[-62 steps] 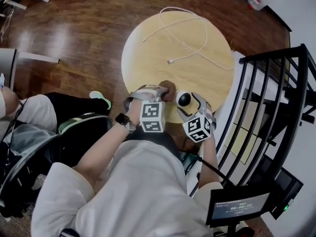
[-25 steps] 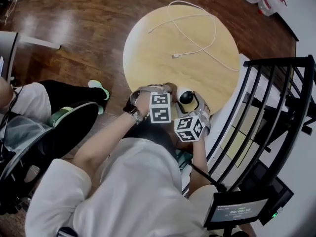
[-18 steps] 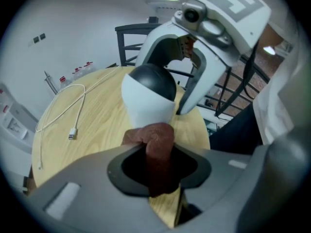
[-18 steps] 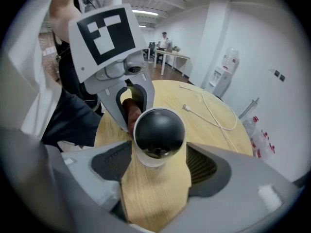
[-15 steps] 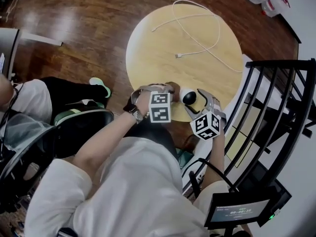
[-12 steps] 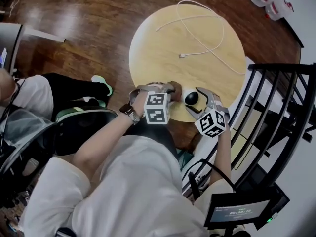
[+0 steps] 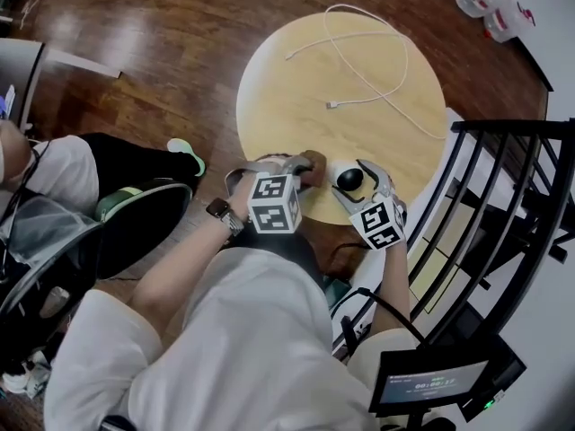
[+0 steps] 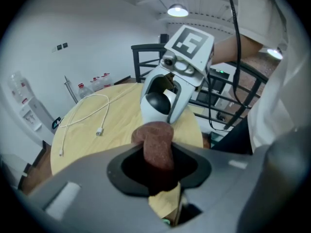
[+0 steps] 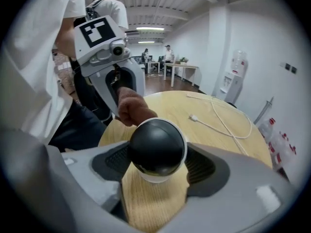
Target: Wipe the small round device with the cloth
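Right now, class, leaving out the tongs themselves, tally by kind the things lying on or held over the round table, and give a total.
small round device: 1
cloth: 1
white cable: 1
Total: 3

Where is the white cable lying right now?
In the head view, the white cable loops across the far half of the round table, beyond the small round device.

The right gripper (image 7: 350, 180), clamped on the small round device (image 7: 349, 178), has swung its marker cube rightward, away from the left gripper (image 7: 304, 165). The left gripper, holding the cloth (image 7: 312, 162), has angled its own cube slightly left.
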Motion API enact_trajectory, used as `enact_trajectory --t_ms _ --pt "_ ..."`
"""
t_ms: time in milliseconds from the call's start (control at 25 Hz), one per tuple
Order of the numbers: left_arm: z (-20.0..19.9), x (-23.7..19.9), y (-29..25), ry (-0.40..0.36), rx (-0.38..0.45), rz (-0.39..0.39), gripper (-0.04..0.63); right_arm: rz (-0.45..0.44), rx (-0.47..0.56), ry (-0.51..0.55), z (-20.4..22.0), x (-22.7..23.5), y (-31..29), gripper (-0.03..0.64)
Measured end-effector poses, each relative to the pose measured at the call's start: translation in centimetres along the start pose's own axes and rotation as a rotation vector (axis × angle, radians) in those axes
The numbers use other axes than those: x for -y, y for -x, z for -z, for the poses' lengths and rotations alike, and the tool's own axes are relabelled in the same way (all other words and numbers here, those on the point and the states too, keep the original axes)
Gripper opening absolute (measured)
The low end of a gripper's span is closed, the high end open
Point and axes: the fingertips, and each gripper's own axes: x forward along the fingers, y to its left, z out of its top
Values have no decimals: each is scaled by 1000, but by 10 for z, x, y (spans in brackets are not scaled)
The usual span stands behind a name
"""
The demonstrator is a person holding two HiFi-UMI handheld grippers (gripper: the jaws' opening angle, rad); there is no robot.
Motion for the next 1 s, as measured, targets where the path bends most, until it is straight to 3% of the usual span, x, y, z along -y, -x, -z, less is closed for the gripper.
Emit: enact_trajectory --t_ms 280,440,640,800,1000 --pt "11 -12 4 37 -15 -37 121 347 -93 -397 8 18 2 341" --pt "14 -22 9 60 -16 -60 121 502 -79 -656 9 22 4 341" --pt "9 -30 14 55 16 -84 121 672 -68 -799 15 23 10 337" --pt "-13 -32 21 -33 97 -123 121 630 -41 -763 13 21 14 337" --pt "-62 -35 33 -232 178 -191 121 546 -38 -431 9 13 22 339"
